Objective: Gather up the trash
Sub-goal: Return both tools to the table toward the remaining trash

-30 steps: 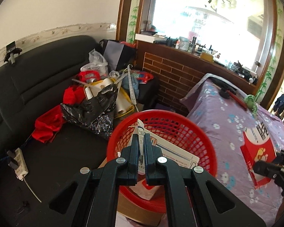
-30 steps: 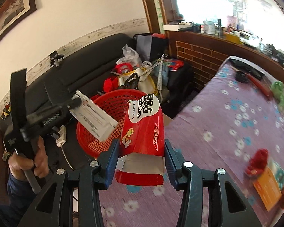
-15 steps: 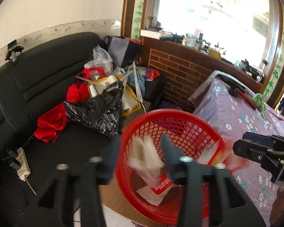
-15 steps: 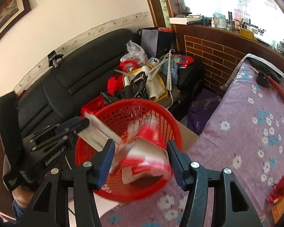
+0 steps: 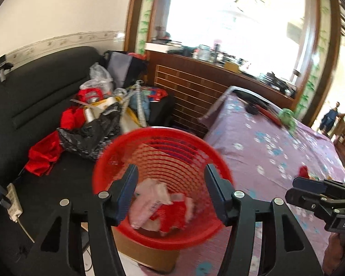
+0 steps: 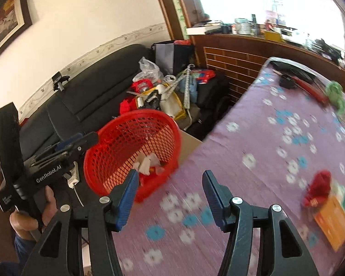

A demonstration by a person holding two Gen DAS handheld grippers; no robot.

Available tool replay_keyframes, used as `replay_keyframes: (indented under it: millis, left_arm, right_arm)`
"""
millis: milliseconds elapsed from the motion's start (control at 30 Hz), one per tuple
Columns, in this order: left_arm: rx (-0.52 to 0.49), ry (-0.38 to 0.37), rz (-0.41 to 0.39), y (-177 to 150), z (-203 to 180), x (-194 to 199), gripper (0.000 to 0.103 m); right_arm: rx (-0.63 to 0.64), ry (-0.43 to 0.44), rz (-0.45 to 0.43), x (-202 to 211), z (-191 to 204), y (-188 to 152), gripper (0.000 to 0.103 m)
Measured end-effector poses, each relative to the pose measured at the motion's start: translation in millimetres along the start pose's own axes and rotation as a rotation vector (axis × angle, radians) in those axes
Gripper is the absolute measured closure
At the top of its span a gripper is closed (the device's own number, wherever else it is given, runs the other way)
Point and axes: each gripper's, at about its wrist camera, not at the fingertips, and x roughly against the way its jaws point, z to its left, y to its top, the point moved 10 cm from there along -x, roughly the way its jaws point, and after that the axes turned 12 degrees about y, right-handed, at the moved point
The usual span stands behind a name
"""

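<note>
Opening L gripper (image 5: pixel 170 191) w/ nothing btwn jaws, we hang over red basket (image 5: pixel 163 234) | R gripper (image 6: pixel 170 195) open, empty, above purple bedspread (image 6: pixel 264 161) | trash (image 5: pixel 158 204) lies in basket btm, beside bed

Black claw (image 6: pixel 170 191) with blue pads (image 6: pixel 126 193), silver screws (image 6: pixel 104 199).

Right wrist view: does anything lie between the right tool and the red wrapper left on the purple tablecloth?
Nothing visible does. Only bare tablecloth lies between the empty right tool and the red wrapper, which sits beside an orange packet.
</note>
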Motion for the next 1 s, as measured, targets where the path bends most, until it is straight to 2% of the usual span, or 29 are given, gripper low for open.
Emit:
replay_keyframes:
  millis: [233,467,667,833,867,1000]
  left_arm:
    - [-0.085,-0.086,0.028,-18,-67,9,0.042]
    - [-0.209,-0.184,0.061,-35,-153,19,0.042]
    - [-0.293,-0.24,0.076,-50,-215,29,0.042]
    - [-0.328,-0.277,0.111,-56,-252,25,0.039]
    - [-0.332,-0.287,0.124,-56,-262,22,0.036]
    - [-0.337,-0.294,0.162,-51,-288,3,0.036]
  right_arm:
    - [-0.079,-0.028,-0.038,50,-32,-35,0.04]
    - [-0.166,-0.105,-0.124,115,-78,-66,0.04]
    - [-0.263,-0.181,-0.199,173,-127,-95,0.041]
    - [-0.331,-0.24,-0.249,215,-163,-122,0.041]
    - [-0.342,-0.25,-0.258,222,-168,-126,0.041]
    - [-0.401,-0.279,-0.314,255,-191,-142,0.041]
